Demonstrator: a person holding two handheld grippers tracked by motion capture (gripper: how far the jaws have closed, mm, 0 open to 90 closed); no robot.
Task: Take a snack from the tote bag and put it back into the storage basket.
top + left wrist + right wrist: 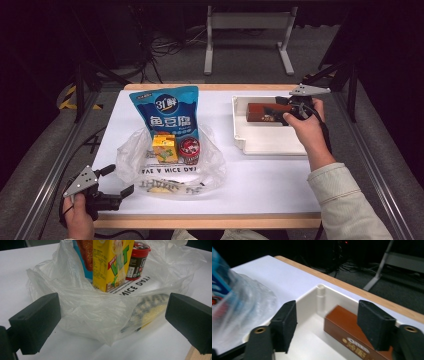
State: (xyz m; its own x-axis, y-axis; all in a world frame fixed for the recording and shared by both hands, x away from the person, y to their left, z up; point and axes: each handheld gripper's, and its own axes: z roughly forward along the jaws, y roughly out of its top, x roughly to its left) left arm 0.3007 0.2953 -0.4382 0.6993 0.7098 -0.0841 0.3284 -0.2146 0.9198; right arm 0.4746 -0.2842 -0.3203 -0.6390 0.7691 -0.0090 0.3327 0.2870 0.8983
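Note:
A clear plastic bag [170,175] [92,312] lies open at the table's front left. In it stand a blue snack bag [167,112], a yellow juice carton [164,147] [110,265] and a red-lidded cup [190,149] [137,260]. A yellow and black packet [150,308] lies under the bag's near fold. My left gripper [117,180] [112,320] is open just in front of the bag, its jaws wide on either side of the near fold. At the right, a brown box [257,112] [347,332] lies in a white tray [265,145] [307,302]. My right gripper [276,114] [329,322] hangs open over the box.
The white table has a wooden front edge [210,220] and back edge [352,288]. Metal rails run along both sides. A grey metal stand [247,22] and cables are on the floor behind the table. White tabletop lies between the bag and the tray.

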